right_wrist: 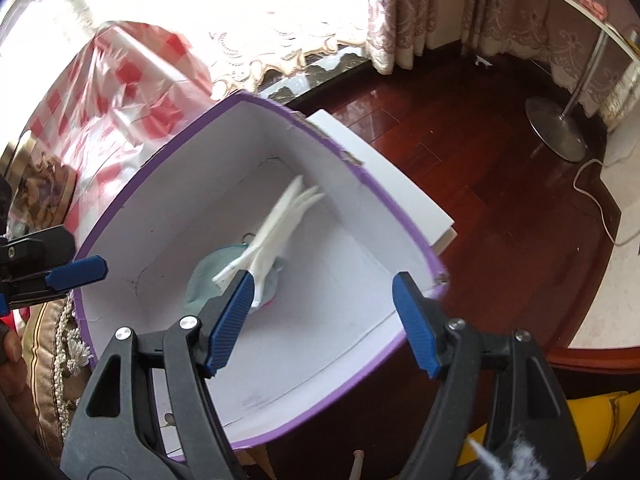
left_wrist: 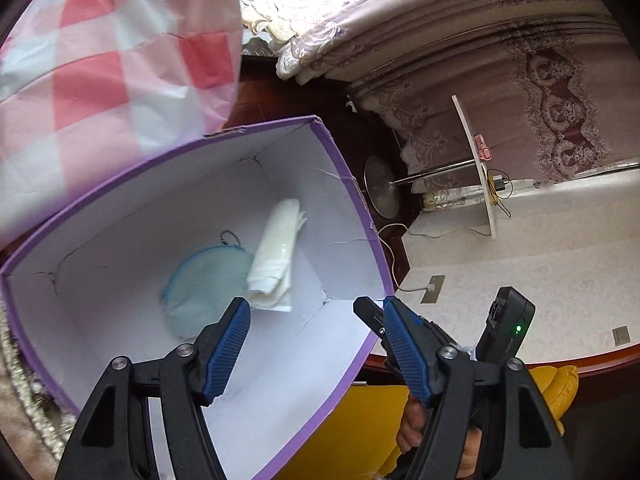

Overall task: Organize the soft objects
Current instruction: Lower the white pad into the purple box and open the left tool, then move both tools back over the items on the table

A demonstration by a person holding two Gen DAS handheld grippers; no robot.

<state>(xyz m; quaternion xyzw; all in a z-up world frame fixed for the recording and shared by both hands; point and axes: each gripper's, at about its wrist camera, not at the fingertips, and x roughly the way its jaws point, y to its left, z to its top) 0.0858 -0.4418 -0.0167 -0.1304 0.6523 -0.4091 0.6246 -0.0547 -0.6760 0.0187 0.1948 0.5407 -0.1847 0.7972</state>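
Note:
A purple-rimmed box [left_wrist: 120, 240] with a white inside stands open under both grippers. On its floor lie a round teal pouch [left_wrist: 200, 292] with a bead chain and a folded white cloth [left_wrist: 276, 256] that leans over the pouch's edge. My left gripper [left_wrist: 316, 308] hangs open above the box's near rim, with nothing between its blue pads. In the right wrist view the same box [right_wrist: 160, 156], a blurred white cloth [right_wrist: 276, 228] and the pouch [right_wrist: 204, 276] show. My right gripper [right_wrist: 324, 280] is open over the box, holding nothing. The left gripper's blue finger [right_wrist: 80, 270] pokes in beside the box.
A red-and-white checked plastic sheet [left_wrist: 100, 60] [right_wrist: 132, 92] bulges behind the box. Dark red wooden floor [right_wrist: 480, 160] carries a metal stand base [right_wrist: 556, 128] and a white cable. A white board [right_wrist: 400, 184] lies behind the box. A fringed cushion [right_wrist: 52, 340] and something yellow [left_wrist: 360, 420] lie close by.

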